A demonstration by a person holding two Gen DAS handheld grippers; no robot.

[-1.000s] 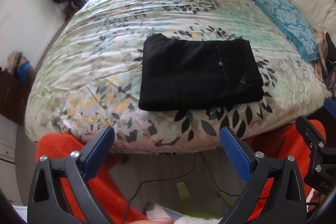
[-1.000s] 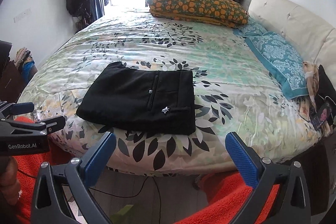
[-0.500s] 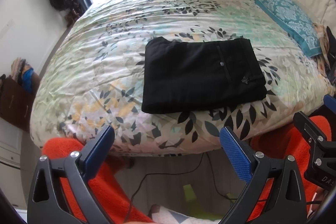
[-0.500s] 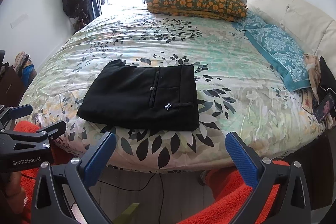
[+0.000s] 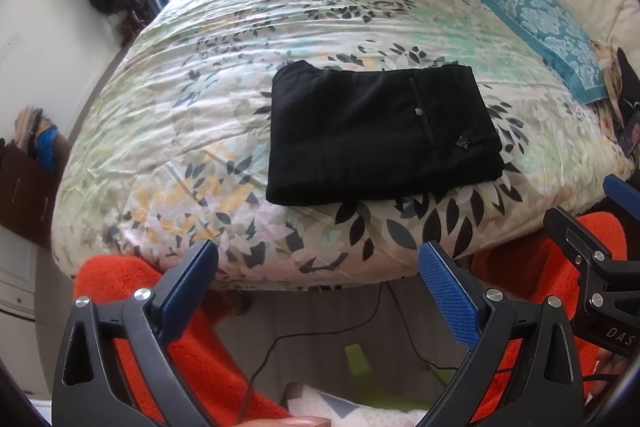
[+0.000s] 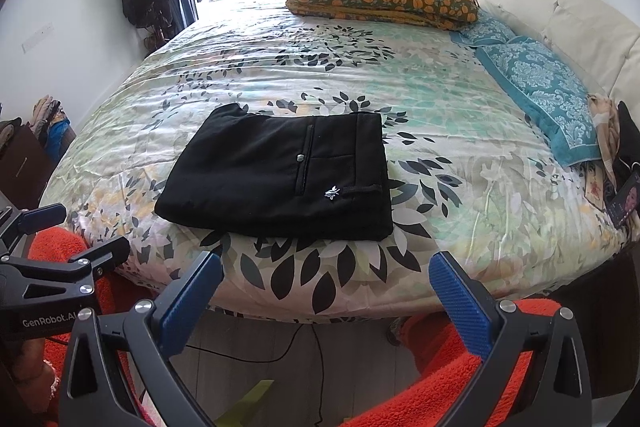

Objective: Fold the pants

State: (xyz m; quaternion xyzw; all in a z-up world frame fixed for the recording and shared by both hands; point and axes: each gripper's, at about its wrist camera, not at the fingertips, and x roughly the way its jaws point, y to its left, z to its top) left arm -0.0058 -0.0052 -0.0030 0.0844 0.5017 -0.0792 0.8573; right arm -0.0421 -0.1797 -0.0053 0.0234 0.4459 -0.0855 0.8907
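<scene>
Left wrist view: black pants [image 5: 380,133] lie as a compact folded rectangle near the bed [image 5: 168,131] front edge, at 12 o'clock from the left gripper [image 5: 318,269]. Both tools have backed off over the last second; left gripper and right gripper [image 6: 324,277] spread wide, empty, well apart from the cloth. Fold looks finished.
</scene>
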